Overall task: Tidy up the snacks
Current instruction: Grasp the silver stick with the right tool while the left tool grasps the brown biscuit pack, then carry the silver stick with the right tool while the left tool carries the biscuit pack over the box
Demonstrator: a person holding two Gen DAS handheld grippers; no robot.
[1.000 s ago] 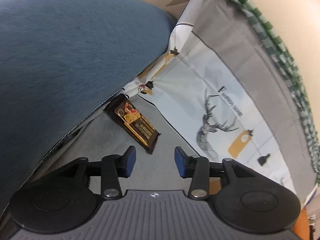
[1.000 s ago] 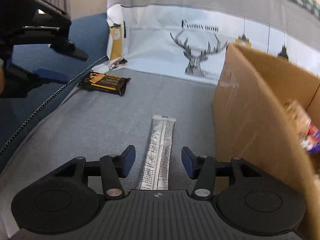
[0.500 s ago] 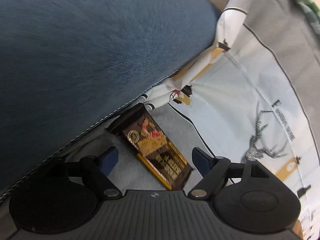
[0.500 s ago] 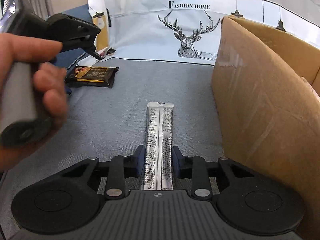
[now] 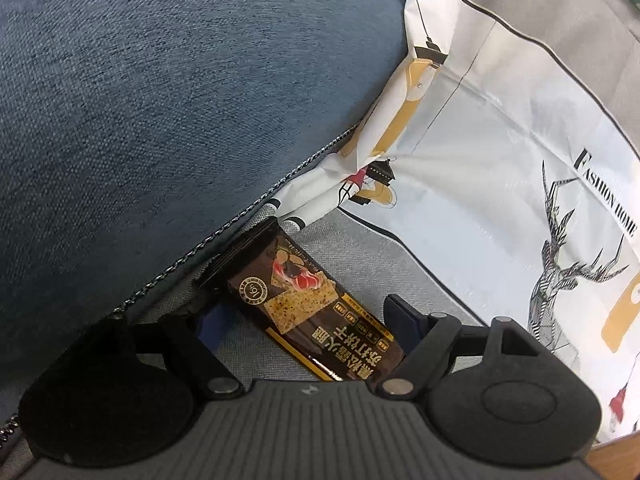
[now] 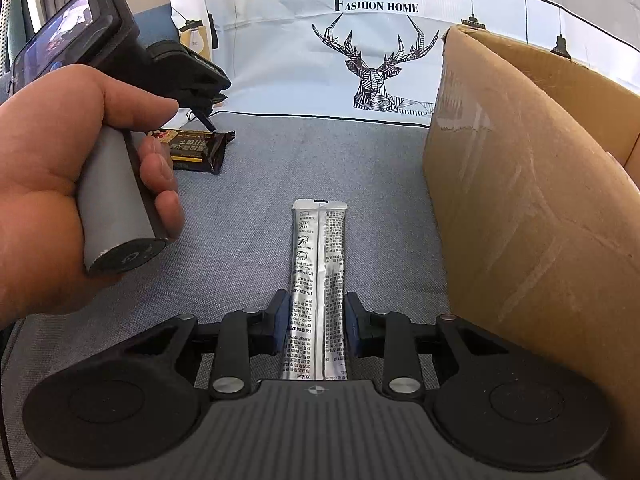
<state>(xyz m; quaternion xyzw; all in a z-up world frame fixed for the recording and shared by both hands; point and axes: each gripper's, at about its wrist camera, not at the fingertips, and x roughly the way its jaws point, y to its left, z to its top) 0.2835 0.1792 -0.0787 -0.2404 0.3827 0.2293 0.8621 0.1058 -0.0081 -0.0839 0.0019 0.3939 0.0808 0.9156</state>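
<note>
Down over the dark cracker packet (image 5: 316,312) with the left gripper (image 5: 308,320), jaws wide and, after opening, now easing inward, packet lying between them but pads clear of it on both sides. Left pad (image 5: 212,326) half lost in shadow and partly behind the packet's crimped end; right pad (image 5: 400,320) plain to see at lower right. Near end of the packet cut off by the gripper body at the bottom of the left wrist view, far end tucked against the piped edge of the blue cushion (image 5: 160,100) filling the upper left. Printed cover (image 5: 500,200) with its stag and "Fashion Home" lettering running off the right edge. Over in the right wrist view, clamped tight on the silver stick sachet (image 6: 318,272) by the right gripper (image 6: 316,326), blue pads pressed to both long edges, sachet lying flat on the grey fabric seat (image 6: 248,220) at centre, its near end hidden under the gripper body. Cardboard box (image 6: 520,208) just to the right, contents out of sight behind its wall, far side cropped by the frame. At left, hand (image 6: 52,168) wrapped round the grey handle of the other gripper, fingers covering part of the cracker packet behind; fingertips of that gripper too dark to separate.
</note>
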